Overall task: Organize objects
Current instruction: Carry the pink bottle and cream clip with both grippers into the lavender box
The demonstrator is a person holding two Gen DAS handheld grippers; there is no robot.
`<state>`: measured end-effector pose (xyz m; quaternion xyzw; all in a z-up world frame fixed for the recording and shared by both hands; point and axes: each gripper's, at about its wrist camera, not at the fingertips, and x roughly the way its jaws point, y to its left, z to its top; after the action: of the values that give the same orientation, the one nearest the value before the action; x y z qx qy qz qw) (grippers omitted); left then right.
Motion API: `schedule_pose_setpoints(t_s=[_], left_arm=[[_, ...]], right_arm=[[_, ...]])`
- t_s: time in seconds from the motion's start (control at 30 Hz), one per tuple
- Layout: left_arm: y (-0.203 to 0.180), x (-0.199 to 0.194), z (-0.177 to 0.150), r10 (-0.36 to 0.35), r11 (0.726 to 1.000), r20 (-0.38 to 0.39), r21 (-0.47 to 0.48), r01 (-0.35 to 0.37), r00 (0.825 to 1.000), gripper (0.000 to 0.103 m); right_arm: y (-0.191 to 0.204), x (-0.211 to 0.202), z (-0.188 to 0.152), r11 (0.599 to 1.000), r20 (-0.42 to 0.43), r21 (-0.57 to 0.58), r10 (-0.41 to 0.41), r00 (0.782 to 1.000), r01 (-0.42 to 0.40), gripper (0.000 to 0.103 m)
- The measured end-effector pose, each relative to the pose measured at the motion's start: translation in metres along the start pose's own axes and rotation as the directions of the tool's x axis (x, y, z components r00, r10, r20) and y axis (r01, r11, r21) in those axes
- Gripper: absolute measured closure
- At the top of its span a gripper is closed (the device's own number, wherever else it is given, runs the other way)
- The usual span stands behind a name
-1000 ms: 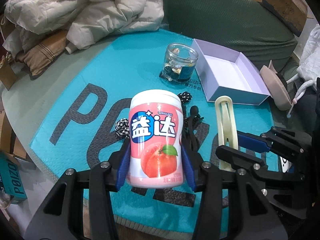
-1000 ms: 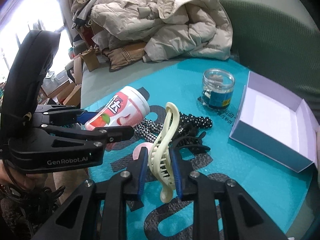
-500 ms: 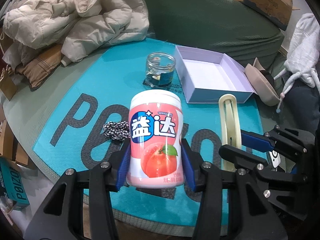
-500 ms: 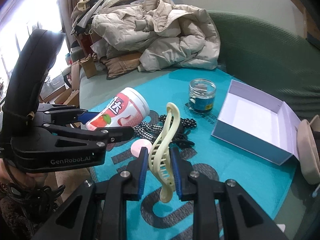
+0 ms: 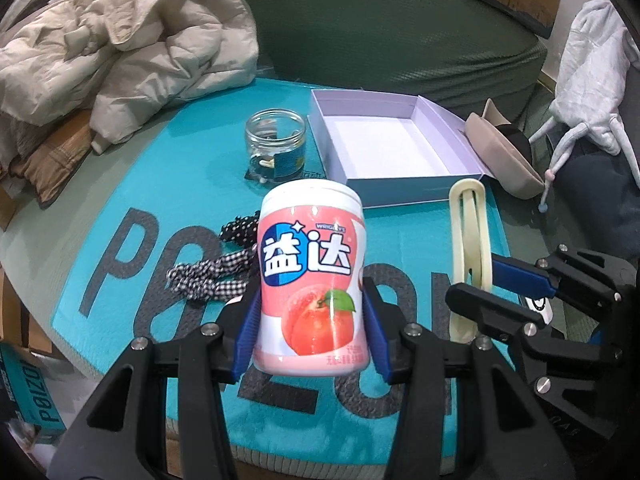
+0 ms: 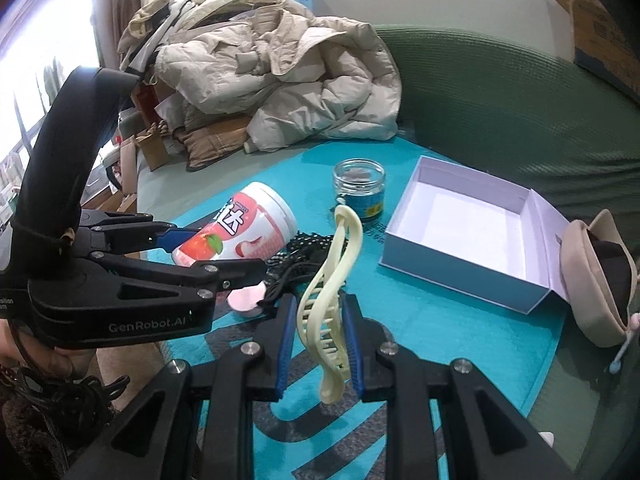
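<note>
My left gripper (image 5: 310,320) is shut on a pink peach-print gum bottle (image 5: 310,280), held upright above the teal mat (image 5: 168,200); the bottle (image 6: 236,232) also shows in the right wrist view. My right gripper (image 6: 320,332) is shut on a cream hair claw clip (image 6: 330,300), lifted off the mat; that clip (image 5: 470,248) appears right of the bottle. An open white box (image 5: 384,152) lies at the back right, empty, and shows again (image 6: 472,232). Checked and dotted scrunchies (image 5: 212,276) lie on the mat behind the bottle.
A small glass jar (image 5: 276,148) stands left of the box. A beige jacket (image 5: 120,48) is piled at the back left. A beige pouch (image 6: 600,280) lies right of the box. A pink round lid (image 6: 246,300) and black hair ties (image 6: 296,268) lie on the mat.
Both grippers have lifted and drawn back with their loads, so the mat, jar and box look smaller and farther. Neither grip has changed.
</note>
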<state>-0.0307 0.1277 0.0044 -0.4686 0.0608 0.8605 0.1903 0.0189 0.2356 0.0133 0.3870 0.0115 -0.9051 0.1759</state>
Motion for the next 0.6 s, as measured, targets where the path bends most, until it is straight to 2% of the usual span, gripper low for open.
schedule_pose_setpoints(t_s=[0.33, 0.6], left_arm=[[-0.007, 0.041, 0.041, -0.027, 0.998, -0.046, 0.058, 0.029, 0.999, 0.058], [-0.018, 0.072, 0.078, -0.044, 0.994, -0.06, 0.099, 0.05, 0.997, 0.058]], right_arm=[[-0.043, 0.025, 0.015, 0.998, -0.012, 0.063, -0.028, 1.0, 0.029, 0.08], [-0.08, 0.044, 0.034, 0.993, -0.019, 0.083, -0.084, 0.996, 0.086, 0.08]])
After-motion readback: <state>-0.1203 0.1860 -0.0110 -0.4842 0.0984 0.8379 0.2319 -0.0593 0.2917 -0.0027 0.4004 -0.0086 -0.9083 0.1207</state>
